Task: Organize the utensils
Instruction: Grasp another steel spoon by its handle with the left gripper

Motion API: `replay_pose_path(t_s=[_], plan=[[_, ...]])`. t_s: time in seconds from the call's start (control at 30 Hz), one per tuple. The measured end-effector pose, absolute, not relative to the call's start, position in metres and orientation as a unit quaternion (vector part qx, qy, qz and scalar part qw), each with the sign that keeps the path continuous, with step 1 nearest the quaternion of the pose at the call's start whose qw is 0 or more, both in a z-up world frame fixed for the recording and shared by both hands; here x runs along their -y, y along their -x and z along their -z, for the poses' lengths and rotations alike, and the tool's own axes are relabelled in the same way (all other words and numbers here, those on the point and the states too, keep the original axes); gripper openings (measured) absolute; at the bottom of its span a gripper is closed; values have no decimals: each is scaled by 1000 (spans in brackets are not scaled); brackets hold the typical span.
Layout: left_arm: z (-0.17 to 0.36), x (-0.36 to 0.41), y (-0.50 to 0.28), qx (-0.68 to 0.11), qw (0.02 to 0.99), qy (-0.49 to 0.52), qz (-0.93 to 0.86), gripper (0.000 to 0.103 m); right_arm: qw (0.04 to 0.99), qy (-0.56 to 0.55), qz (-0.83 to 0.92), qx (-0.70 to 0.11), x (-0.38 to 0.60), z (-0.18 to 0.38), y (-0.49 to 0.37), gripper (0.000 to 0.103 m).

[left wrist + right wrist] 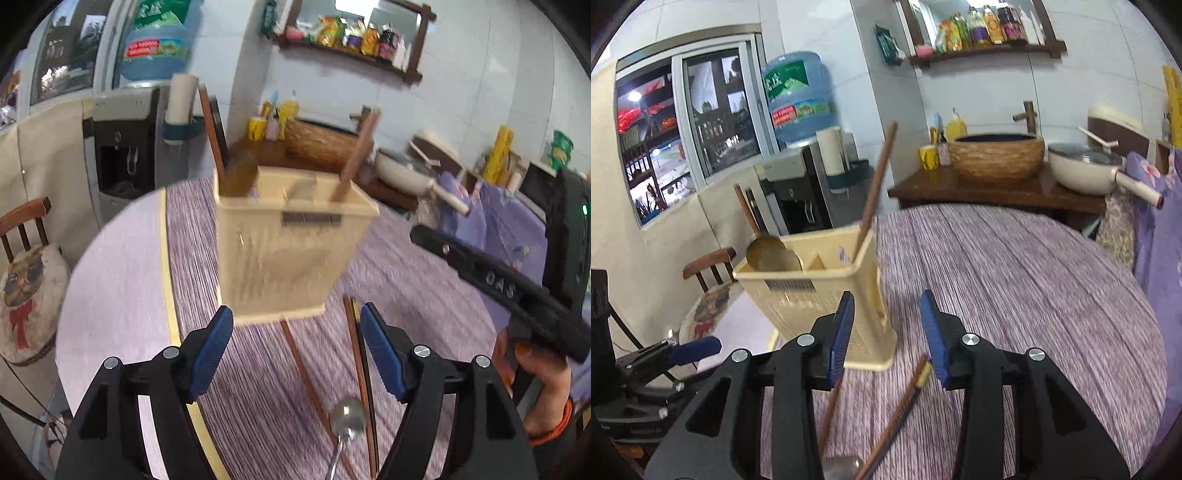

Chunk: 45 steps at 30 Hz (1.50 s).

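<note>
Striped purple tablecloth [258, 369]: left wrist view, left gripper [296, 350] open, empty; chopsticks [360, 369] run lengthwise out from the cream caddy [284, 254], near its right finger. Right wrist view, right gripper [887, 339] open, empty; the chopsticks' blurred tip probably lies just below, caddy-side.

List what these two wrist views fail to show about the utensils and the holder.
- Holder, left wrist view: motion blur smears its label and its contents.
- Metal spoon, left wrist view: handle cut off by the bottom edge.
- Chopsticks, right wrist view: lower ends pass behind the right hand-held gripper; count unclear.
</note>
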<state>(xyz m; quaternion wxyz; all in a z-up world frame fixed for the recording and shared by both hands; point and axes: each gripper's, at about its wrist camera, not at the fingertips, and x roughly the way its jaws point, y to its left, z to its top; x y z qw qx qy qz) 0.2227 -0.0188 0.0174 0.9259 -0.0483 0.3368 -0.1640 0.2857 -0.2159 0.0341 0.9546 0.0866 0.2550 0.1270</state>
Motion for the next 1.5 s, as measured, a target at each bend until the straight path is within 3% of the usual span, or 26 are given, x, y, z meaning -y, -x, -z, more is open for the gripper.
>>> replay_pose_path(t_s=[0.27, 0.5, 0.63, 0.8, 0.93, 1.27, 1.43, 1.47, 1.5], plan=[[40, 42, -206, -416, 888, 1, 198, 63, 936, -116, -117, -311, 233, 10, -269, 38], [57, 51, -195, -444, 870, -16, 214, 61, 927, -125, -120, -332, 239, 29, -258, 39], [67, 55, -190, -461, 860, -28, 217, 52, 923, -131, -121, -342, 240, 37, -255, 39], [68, 54, -190, -457, 865, -20, 208, 49, 921, -135, -123, -345, 238, 41, -253, 39], [67, 63, -196, -452, 871, -28, 190, 35, 919, -135, -124, -348, 235, 42, -251, 39], [64, 27, -207, -454, 873, 63, 170, 16, 917, -133, -126, -354, 231, 44, -250, 39], [59, 17, -202, -440, 878, 80, 168, 15, 916, -135, -129, -356, 229, 47, -252, 39], [56, 21, -199, -434, 880, 74, 175, 19, 915, -136, -129, -357, 229, 47, -252, 39], [56, 25, -197, -435, 880, 61, 180, 35, 915, -138, -128, -358, 229, 48, -252, 39]])
